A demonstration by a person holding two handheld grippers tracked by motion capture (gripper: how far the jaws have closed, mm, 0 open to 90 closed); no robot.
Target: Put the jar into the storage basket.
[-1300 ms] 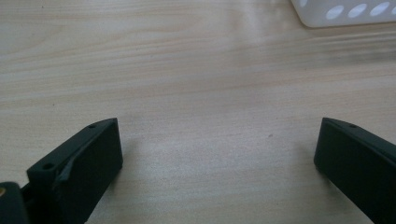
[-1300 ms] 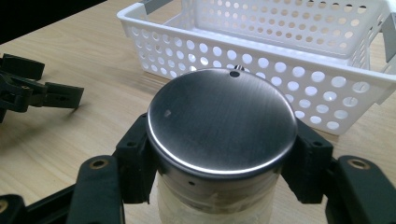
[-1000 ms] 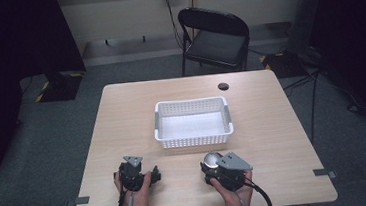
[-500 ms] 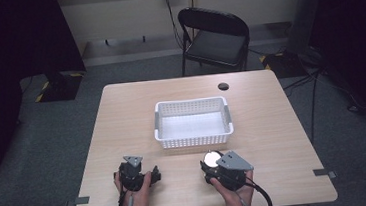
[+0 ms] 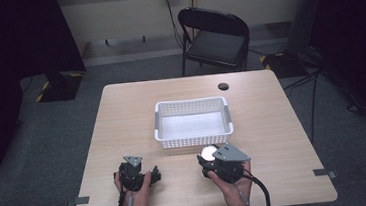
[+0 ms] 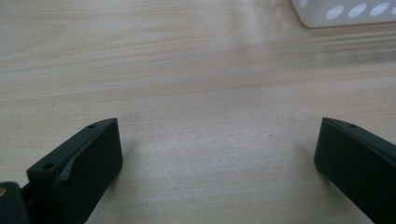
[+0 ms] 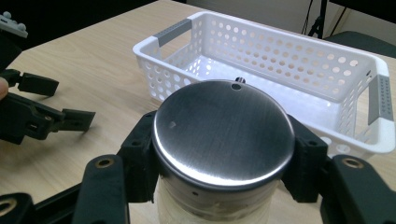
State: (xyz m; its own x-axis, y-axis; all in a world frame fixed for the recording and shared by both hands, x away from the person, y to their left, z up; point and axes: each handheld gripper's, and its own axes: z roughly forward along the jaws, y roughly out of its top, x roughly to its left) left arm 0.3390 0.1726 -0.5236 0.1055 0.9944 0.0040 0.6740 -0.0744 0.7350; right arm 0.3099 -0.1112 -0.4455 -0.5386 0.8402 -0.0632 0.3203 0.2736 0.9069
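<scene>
Right gripper clenched on round brushed-metal-lidded jar with pale body, near table's front edge, just before white perforated plastic basket. Judged rigid, slippery lid; grip below rim. Left gripper released, empty.

- Pale wood-grain table top, centre of the high view.
- White plastic basket dotted with round holes, grey handle strips.
- Brushed silver metal jar lid with a small dark hole near its edge.
- Black folding chair, upper centre.
</scene>
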